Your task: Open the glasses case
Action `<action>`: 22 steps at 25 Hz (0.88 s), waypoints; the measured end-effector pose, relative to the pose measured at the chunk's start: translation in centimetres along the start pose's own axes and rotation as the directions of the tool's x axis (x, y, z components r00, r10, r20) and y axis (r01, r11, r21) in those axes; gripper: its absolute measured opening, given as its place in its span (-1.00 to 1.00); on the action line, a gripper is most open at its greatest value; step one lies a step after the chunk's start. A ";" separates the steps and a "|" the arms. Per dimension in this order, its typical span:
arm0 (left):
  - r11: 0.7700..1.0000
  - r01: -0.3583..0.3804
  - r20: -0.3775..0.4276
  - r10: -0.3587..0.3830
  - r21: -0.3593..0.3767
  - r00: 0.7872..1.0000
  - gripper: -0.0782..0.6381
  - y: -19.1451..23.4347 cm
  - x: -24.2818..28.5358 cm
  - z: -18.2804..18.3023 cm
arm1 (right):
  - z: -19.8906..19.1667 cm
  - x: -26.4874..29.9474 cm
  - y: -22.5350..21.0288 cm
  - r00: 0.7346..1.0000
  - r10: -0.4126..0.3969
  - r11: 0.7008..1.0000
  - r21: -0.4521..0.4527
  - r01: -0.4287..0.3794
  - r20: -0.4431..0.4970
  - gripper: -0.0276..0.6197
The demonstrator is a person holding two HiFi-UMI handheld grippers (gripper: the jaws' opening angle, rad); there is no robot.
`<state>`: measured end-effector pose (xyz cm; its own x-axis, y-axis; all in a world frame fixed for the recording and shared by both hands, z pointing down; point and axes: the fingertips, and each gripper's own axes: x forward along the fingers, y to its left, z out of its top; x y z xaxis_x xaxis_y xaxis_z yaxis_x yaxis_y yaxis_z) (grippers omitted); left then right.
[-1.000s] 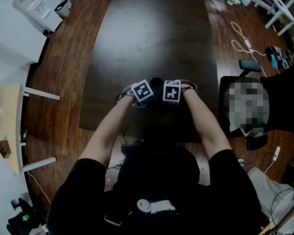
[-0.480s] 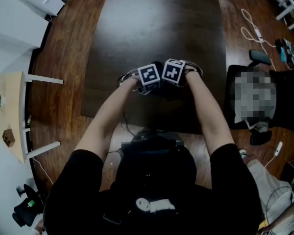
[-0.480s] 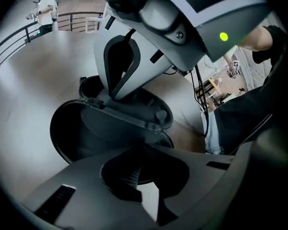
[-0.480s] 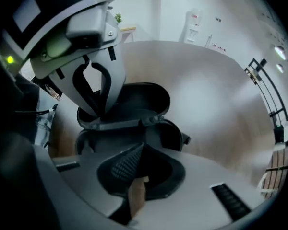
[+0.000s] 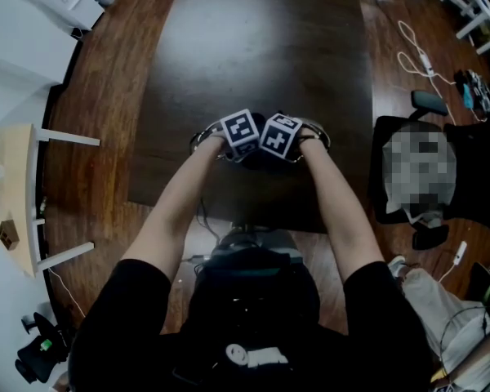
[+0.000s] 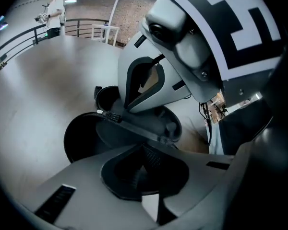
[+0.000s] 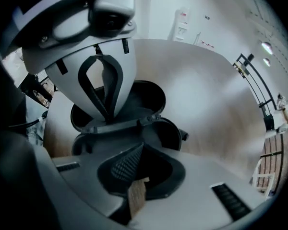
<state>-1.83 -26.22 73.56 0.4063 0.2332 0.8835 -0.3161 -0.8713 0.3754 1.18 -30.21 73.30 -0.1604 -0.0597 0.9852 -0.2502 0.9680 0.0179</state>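
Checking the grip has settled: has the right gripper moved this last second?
Yes: the right gripper slid left, away from the table's right edge, toward the left gripper.

Blk glasses case (image 7: 149, 97), clamshell open, on table (image 5: 253, 39)

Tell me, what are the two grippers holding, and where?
Both hold the black glasses case, which is open. The left gripper has its jaws shut on one half's rim, the right gripper on the other half's rim.
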 end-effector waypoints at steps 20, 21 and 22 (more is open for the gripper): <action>0.843 -0.066 0.322 0.275 -0.533 0.906 -0.78 -7.5 -10.3 -2.2 | -1.0 -14.0 6.1 0.925 -0.361 0.551 0.827 0.111 0.117 -0.90; 0.840 -0.060 0.339 0.281 -0.539 0.898 -0.78 -8.5 -10.7 -2.5 | -0.7 -14.7 7.2 0.919 -0.377 0.552 0.825 0.122 0.116 -0.90; 0.836 -0.056 0.351 0.289 -0.545 0.891 -0.78 -9.5 -11.0 -2.8 | -0.2 -15.3 8.3 0.911 -0.394 0.552 0.823 0.132 0.119 -0.90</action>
<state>-5.73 -19.28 61.03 0.5717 -0.1957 0.7968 -0.7546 -0.5066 0.4170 1.75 -21.23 58.35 -0.1610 -0.4650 0.8705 -0.9453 0.3262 -0.0006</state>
